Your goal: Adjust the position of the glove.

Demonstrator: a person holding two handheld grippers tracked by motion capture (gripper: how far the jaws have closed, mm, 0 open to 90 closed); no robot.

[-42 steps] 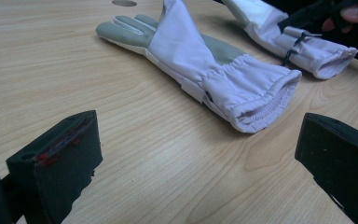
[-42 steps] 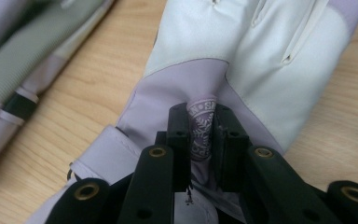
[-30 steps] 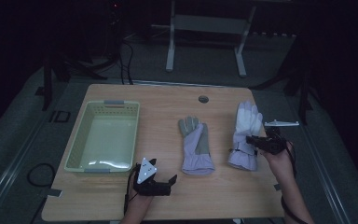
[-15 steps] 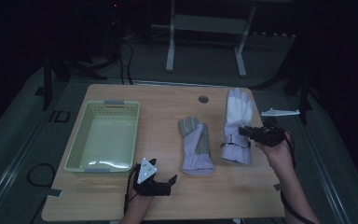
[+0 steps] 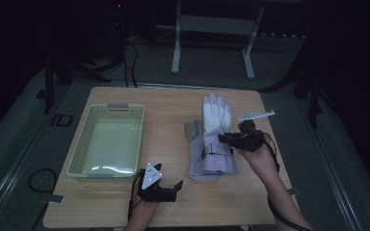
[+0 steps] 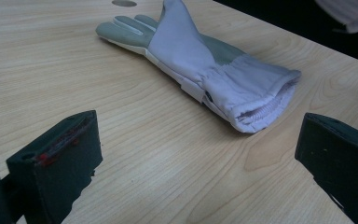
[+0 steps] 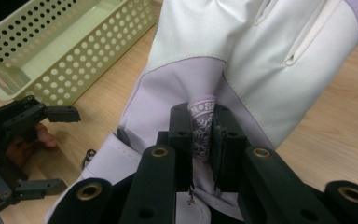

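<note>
Currently right gripper (image 5: 227,139) jaws clenched on the white glove (image 7: 261,60), apparently overlapping the grey glove (image 6: 200,60); left gripper (image 5: 169,184) jaws released, resting on surface (image 5: 173,110).

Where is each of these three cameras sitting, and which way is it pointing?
High view: above the person's side, looking forward and down at the table; both forearms, left gripper, right gripper.
Left gripper view: rides the left gripper, looking along open jaws at the lying glove.
Right gripper view: rides the right gripper, jaws pinching the held glove, basket beyond.
Shared: the basket and the held glove appear in high and right gripper views.
</note>
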